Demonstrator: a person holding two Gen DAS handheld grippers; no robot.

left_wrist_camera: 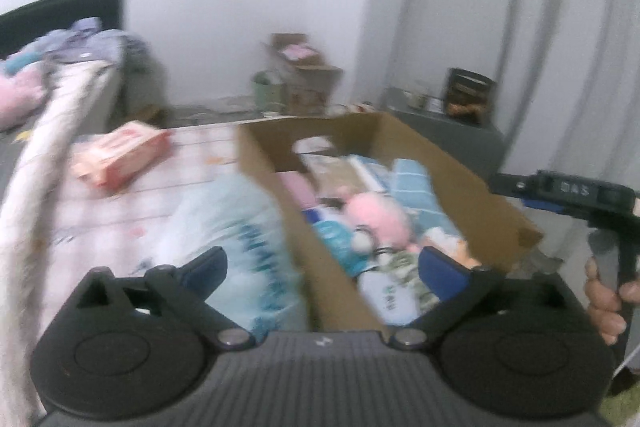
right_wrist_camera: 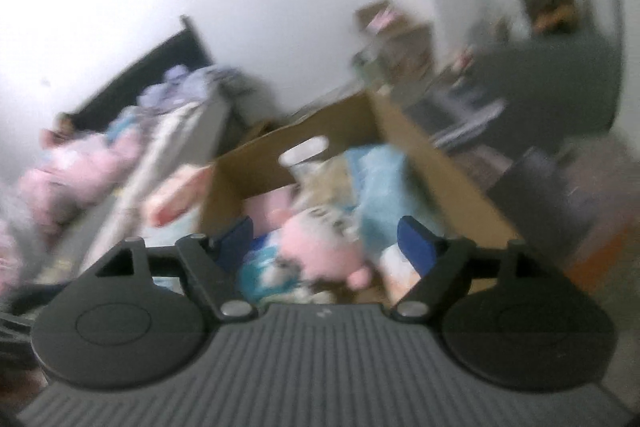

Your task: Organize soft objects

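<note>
An open cardboard box (left_wrist_camera: 472,171) sits on a pink checked sheet (left_wrist_camera: 132,203) and holds several soft things. Among them are a pink plush (left_wrist_camera: 376,219) and a blue towel (left_wrist_camera: 416,183). A light blue plastic pack (left_wrist_camera: 240,227) leans against the box's left wall, and a pink package (left_wrist_camera: 120,155) lies further left. My left gripper (left_wrist_camera: 322,259) is open above the box wall with nothing between its fingers. My right gripper (right_wrist_camera: 326,231) is open over the box (right_wrist_camera: 432,163). The pink plush (right_wrist_camera: 320,247) lies below, between the fingers and untouched. Both views are blurred.
A hand (left_wrist_camera: 604,303) grips the right gripper's handle (left_wrist_camera: 624,251) at the right edge. A bed with pink cushions (left_wrist_camera: 20,95) and a pale fabric strip (left_wrist_camera: 48,155) fill the left. Small cartons (left_wrist_camera: 304,67), a dark cabinet (left_wrist_camera: 452,131) and a grey curtain (left_wrist_camera: 560,27) stand behind.
</note>
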